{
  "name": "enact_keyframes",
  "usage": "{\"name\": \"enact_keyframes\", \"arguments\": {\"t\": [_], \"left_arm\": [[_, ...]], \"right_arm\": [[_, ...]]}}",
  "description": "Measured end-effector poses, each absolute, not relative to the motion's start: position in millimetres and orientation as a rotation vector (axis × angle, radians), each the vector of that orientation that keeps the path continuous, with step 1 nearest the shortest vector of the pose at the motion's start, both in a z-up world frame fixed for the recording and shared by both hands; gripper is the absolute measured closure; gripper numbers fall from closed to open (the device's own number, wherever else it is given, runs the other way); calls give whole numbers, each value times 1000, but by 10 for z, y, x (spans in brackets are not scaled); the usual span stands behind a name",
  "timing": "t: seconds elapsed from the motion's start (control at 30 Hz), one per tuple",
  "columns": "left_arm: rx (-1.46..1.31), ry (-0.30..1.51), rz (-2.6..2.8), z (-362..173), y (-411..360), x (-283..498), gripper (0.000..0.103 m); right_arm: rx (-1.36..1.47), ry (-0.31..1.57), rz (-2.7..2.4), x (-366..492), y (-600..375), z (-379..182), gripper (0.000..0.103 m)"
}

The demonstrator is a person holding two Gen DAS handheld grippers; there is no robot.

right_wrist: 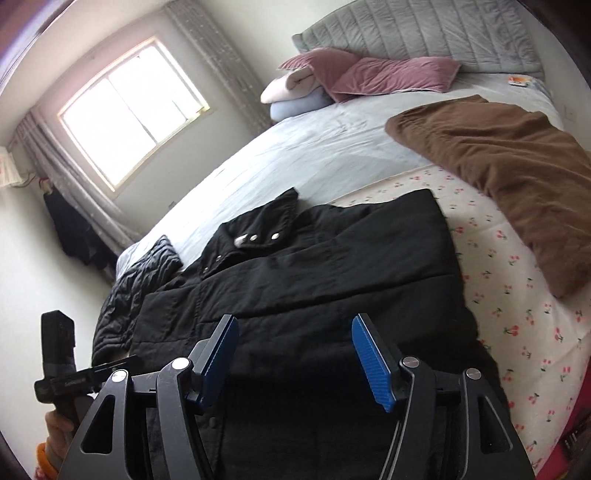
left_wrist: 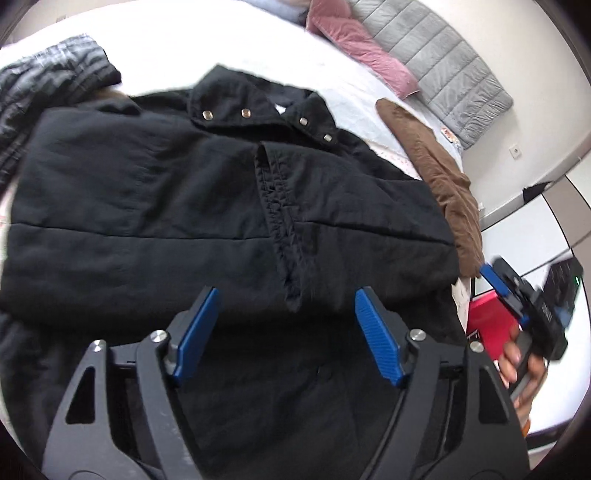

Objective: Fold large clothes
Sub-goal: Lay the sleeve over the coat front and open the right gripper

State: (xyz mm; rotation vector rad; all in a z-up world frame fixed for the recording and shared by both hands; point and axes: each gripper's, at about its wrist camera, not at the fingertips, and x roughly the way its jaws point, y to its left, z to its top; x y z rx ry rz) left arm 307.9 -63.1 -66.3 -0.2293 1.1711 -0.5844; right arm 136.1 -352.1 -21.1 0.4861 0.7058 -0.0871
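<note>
A black padded jacket (left_wrist: 155,206) lies on the bed with both sleeves folded in over its body and its snap collar at the far end. It also shows in the right wrist view (right_wrist: 332,266). My left gripper (left_wrist: 286,299) is open and empty, just above the jacket's lower part. My right gripper (right_wrist: 295,325) is open and empty over the jacket's hem end. The right gripper also shows in the left wrist view (left_wrist: 517,299), off the bed's right edge, held by a hand.
A brown garment (right_wrist: 498,177) lies to the right of the jacket on the cherry-print sheet (right_wrist: 517,314). A dark quilted garment (right_wrist: 136,284) lies at its left. Pink pillows (right_wrist: 369,74) and a grey headboard (right_wrist: 424,33) are at the far end. A window (right_wrist: 129,114) is at the left.
</note>
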Motion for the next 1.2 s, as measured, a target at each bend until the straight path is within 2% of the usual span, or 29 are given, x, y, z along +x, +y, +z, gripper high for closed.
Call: {"name": "enact_keyframes", "arguments": {"t": [0.07, 0.1, 0.13, 0.2, 0.33, 0.37, 0.47, 0.53, 0.63, 0.77, 0.87, 0.93, 1.03, 1.1, 1.2], "left_arm": [[-241, 1209, -564, -822, -808, 3192, 35], [-249, 1229, -559, -906, -882, 3243, 54], [-257, 1241, -558, -960, -934, 3276, 78], [-266, 1209, -530, -942, -943, 3266, 95], [-288, 914, -485, -439, -697, 3000, 95], [-243, 890, -435, -399, -664, 2968, 94], [-41, 1003, -290, -620, -692, 3050, 91], [-26, 1050, -233, -699, -613, 3074, 91], [-159, 947, -300, -523, -453, 2983, 88], [-147, 837, -419, -249, -729, 3000, 86], [-120, 820, -524, -302, -1050, 3123, 70], [-83, 828, -561, -469, -1213, 3197, 47], [28, 884, -525, -919, -1284, 3342, 45], [-7, 886, -564, -1127, -1154, 3362, 45], [-76, 876, -611, -1092, -1012, 3334, 45]], "right_arm": [[486, 692, -178, 1294, -3719, -241, 38], [514, 682, -199, 1261, -3828, -270, 38], [553, 673, -201, 1231, -3936, -307, 38], [609, 671, -222, 1207, -4096, -395, 38], [618, 687, -294, 1190, -4269, -510, 38], [620, 690, -298, 1195, -4279, -531, 38], [605, 716, -314, 1218, -4254, -579, 38], [570, 748, -331, 1257, -4187, -582, 38], [478, 725, -331, 1332, -3998, -427, 38], [344, 746, -320, 1725, -3672, -317, 38], [268, 805, -304, 2136, -3465, -463, 38], [243, 843, -295, 2342, -3409, -623, 38], [194, 851, -324, 2511, -3443, -867, 38], [184, 884, -356, 2554, -3570, -1084, 38], [189, 852, -325, 2501, -3641, -1195, 38]]}}
